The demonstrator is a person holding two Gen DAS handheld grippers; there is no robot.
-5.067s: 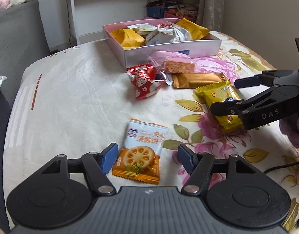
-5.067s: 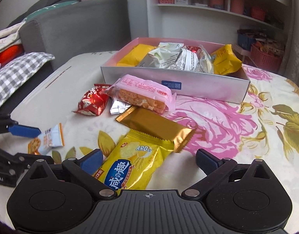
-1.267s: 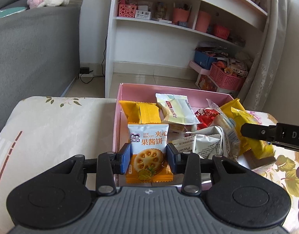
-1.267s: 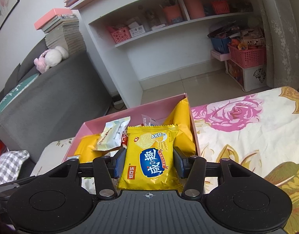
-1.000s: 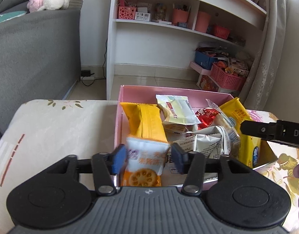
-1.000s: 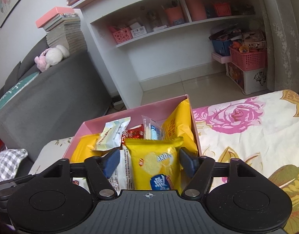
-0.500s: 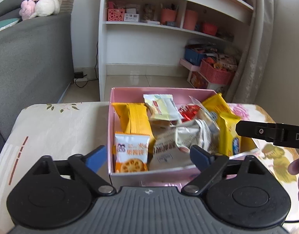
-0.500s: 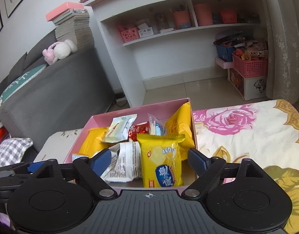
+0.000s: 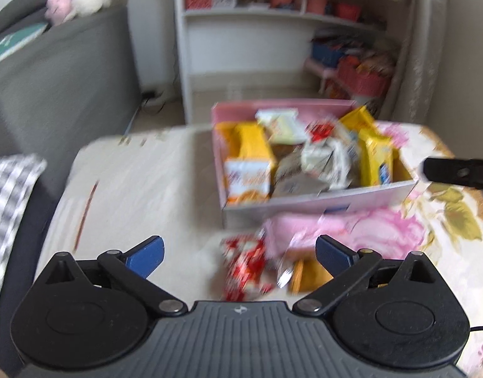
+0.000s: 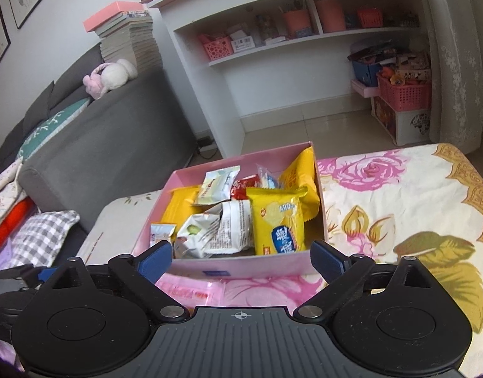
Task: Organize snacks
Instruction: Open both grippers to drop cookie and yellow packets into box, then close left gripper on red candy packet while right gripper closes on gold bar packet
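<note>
The pink snack box point(image 9: 314, 203) point(image 10: 241, 264) stands on the flowered table and holds several packets. Among them are the jam biscuit packet point(image 9: 247, 181) point(image 10: 161, 233) at its near left corner and the yellow cracker packet point(image 10: 277, 223) point(image 9: 377, 160) at its right. My left gripper point(image 9: 240, 253) is open and empty, drawn back above a red candy bag point(image 9: 244, 267), a pink packet point(image 9: 292, 231) and a gold bar point(image 9: 307, 275) on the table. My right gripper point(image 10: 241, 256) is open and empty just before the box's near wall. The left wrist view is blurred.
A grey sofa point(image 10: 109, 132) with a checked pillow point(image 10: 43, 236) stands left of the table. A white shelf unit point(image 10: 304, 47) and pink baskets point(image 10: 405, 93) are behind the box. The right gripper's finger point(image 9: 456, 173) shows at the right edge of the left wrist view.
Both grippers opened and dropped their packets into the box, the biscuit at left and the yellow crackers at right. Both have since pulled back towards me, the left one farther.
</note>
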